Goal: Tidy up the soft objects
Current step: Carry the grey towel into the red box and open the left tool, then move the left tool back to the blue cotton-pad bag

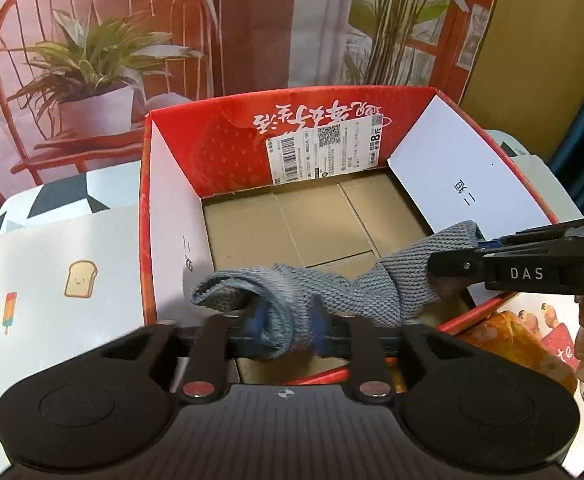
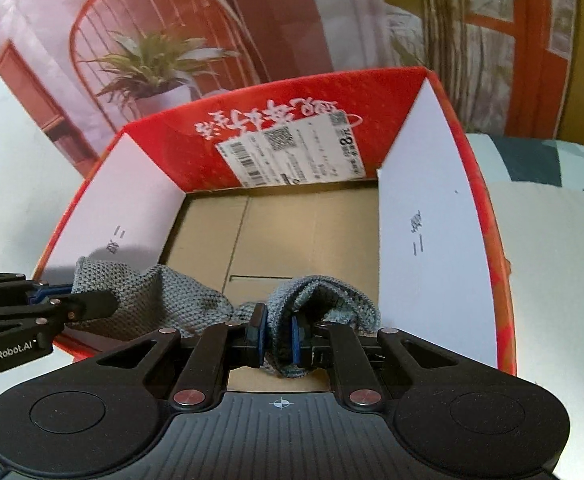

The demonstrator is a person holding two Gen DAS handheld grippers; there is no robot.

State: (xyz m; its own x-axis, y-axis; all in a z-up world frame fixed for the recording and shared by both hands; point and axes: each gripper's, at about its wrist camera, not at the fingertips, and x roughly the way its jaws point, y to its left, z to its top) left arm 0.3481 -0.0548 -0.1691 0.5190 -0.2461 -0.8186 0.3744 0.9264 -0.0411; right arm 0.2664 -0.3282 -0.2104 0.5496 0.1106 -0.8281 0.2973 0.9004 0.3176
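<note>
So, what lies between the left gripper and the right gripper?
Only the grey knitted cloth, strung from the left gripper to the right gripper above the red box's floor. Both wrist views show it.

the table [image 1: 64, 248] wears a pale printed cloth: a slice of toast and a striped ice lolly drawn on the near left part, dark teal triangles farther back [image 2: 540, 160]. directly on it stands an open red cardboard box [image 1: 228, 128] (white side flaps folded inward, a shipping label stuck upside down on the far inner wall, brown corrugated bottom). just beside the box's near right corner lies an orange printed packet [image 1: 504, 340], touching or nearly touching the box; which, the view does not settle. behind the table hangs a backdrop printed with a red chair and potted plant.
</note>
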